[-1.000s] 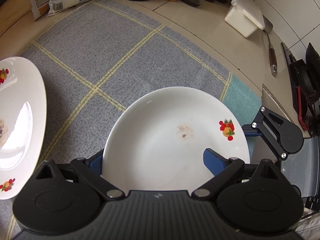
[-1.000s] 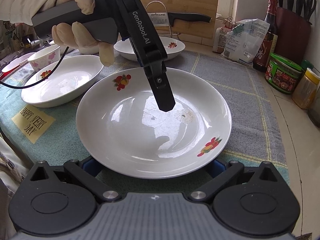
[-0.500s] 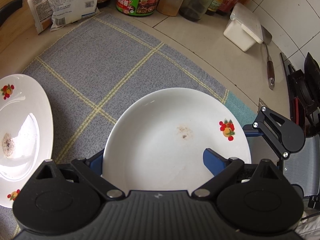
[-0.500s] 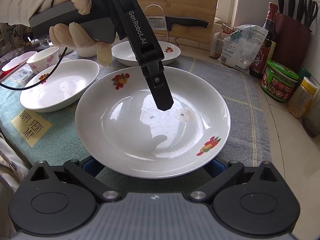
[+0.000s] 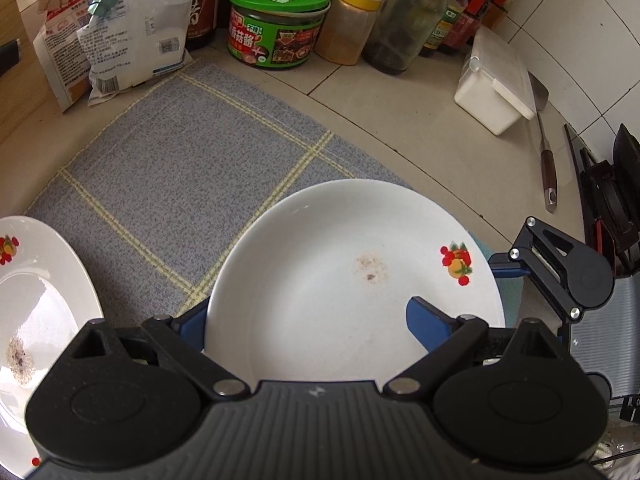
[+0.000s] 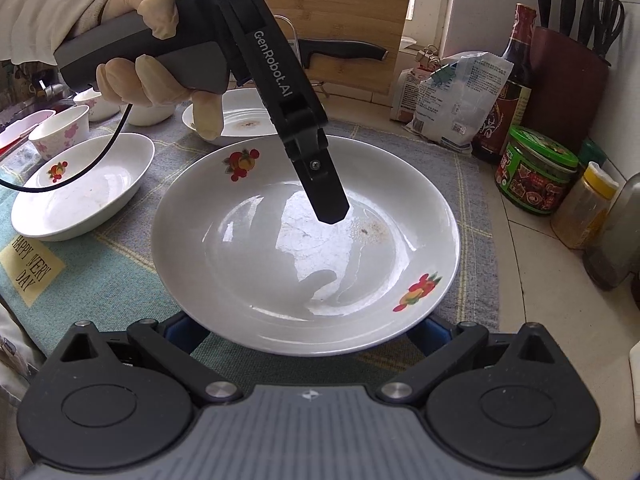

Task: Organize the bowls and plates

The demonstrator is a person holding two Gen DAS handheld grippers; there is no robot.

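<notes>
The white fruit-patterned plate [image 5: 320, 280] [image 6: 280, 272] is hanging just above the grey checked cloth [image 5: 180, 168] that is covering the table [image 5: 400, 120], and it is sitting between two tools that are meeting it from opposite sides.

The right hand-held gripper [image 6: 306, 330] [image 5: 500, 270] is reaching under the near rim. Its two blue fingers are standing wide apart beneath the plate, released rather than clenched, and the plate appears to be resting on them.

A gloved hand [image 6: 152, 60] is carrying the left hand-held gripper [image 5: 306, 312] [image 6: 328, 200], which is pointing steeply down over the far rim. Its jaws are standing wide. One finger is lying over the plate's well, close to a small brown stain, and the other is passing outside the rim. Whether its pads are actually pressing on the plate cannot be told.

A second plate [image 5: 40, 320], speckled at its centre, is lying on the cloth to one side. In the right wrist view an oval dish [image 6: 80, 192] and a small pink-flowered bowl [image 6: 60, 136] are standing further off. A green-lidded jar [image 5: 276, 28] [image 6: 536, 176] is standing on the bare table beyond the cloth's edge, among bottles and packets.
</notes>
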